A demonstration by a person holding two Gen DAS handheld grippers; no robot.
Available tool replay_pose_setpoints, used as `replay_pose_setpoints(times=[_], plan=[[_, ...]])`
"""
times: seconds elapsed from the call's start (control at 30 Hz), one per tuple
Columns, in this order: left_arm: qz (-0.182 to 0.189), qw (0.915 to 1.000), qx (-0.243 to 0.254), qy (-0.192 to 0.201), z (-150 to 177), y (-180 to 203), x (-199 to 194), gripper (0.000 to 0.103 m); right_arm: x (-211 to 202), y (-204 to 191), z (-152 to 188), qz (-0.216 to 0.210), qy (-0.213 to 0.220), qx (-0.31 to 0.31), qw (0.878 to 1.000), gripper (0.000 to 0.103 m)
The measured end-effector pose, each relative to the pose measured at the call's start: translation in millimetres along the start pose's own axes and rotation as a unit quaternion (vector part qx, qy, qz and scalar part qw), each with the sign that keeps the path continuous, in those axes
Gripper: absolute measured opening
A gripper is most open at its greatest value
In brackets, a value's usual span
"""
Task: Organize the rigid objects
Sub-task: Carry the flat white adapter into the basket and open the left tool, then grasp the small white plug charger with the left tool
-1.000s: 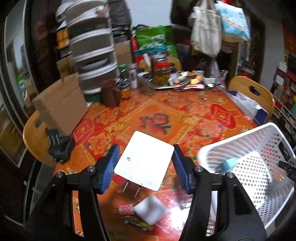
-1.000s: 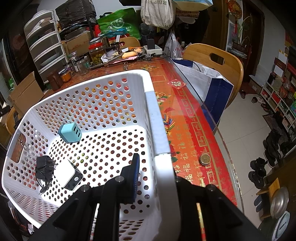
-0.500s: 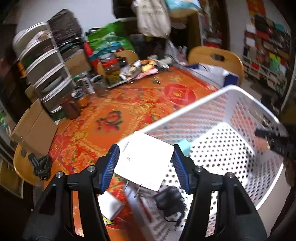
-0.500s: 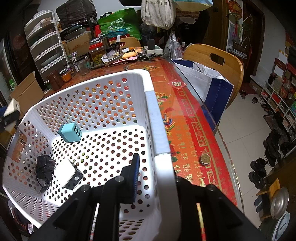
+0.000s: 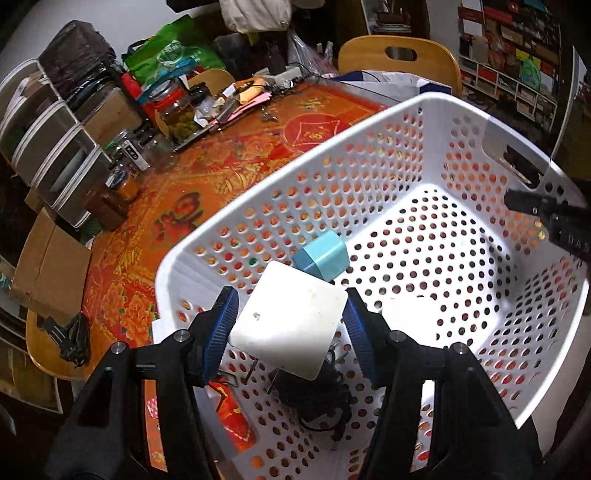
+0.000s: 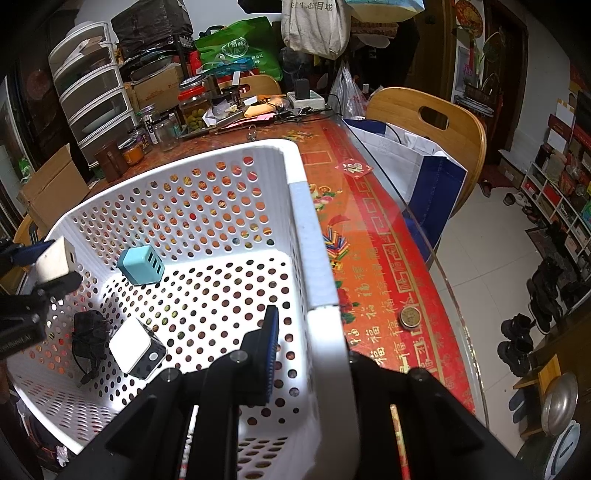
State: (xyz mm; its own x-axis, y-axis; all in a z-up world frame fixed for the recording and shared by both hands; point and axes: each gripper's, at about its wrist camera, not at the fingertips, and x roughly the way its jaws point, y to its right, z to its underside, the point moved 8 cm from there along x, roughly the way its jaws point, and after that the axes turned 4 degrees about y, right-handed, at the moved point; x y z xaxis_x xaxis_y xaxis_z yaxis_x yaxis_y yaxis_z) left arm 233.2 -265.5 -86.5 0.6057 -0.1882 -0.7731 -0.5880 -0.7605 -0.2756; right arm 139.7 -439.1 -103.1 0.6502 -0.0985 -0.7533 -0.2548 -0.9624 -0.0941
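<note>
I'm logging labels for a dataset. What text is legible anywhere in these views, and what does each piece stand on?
"福": on the red sticker lying on the table.
"福": repeated along the tablecloth border.
"DAS": cut off at the picture's edge, on the right gripper.
Too small or blurred to read: the prints on the green bag and the tote bag, and the labels on the jars.

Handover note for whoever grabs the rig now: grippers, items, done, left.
Left gripper: shut on white charger, held over the near end of the white basket.
Right gripper: shut on the basket's rim, steadying it.
Done: teal charger, white cube adapter and black cable bundle lie in the basket.
Left: lower and release the white charger inside, then check the table for anything else.
</note>
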Motion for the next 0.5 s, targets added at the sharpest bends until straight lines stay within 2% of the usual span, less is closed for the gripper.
replay_pose_setpoints(times=[0.2,0.27,0.33,0.47,0.5], plan=[[0.020,0.9998,-0.009,-0.004,0.5,-1.9,3.9,0.056,0.9,0.0,0.0,0.001,-0.002,-0.001,1.000,0.015],[0.027,0.9996,-0.012,0.001,-1.2,-3.2,2.1,0.065,1.2,0.1,0.0,0.001,-0.002,-0.001,1.000,0.015],[0.025,0.9992,-0.025,0.021,-5.3,-9.8,-6.2,0.085,1.5,0.3,-0.1,0.001,-0.002,-0.001,1.000,0.015],[0.018,0.9945,-0.065,0.081,-8.5,-45.6,-42.6,0.090,1.6,0.5,1.0,0.001,-0.004,-0.003,1.000,0.015],[0.014,0.9910,-0.085,0.102,-5.0,-64.7,-58.0,0.097,1.4,0.6,1.6,0.001,-0.004,-0.003,1.000,0.015]])
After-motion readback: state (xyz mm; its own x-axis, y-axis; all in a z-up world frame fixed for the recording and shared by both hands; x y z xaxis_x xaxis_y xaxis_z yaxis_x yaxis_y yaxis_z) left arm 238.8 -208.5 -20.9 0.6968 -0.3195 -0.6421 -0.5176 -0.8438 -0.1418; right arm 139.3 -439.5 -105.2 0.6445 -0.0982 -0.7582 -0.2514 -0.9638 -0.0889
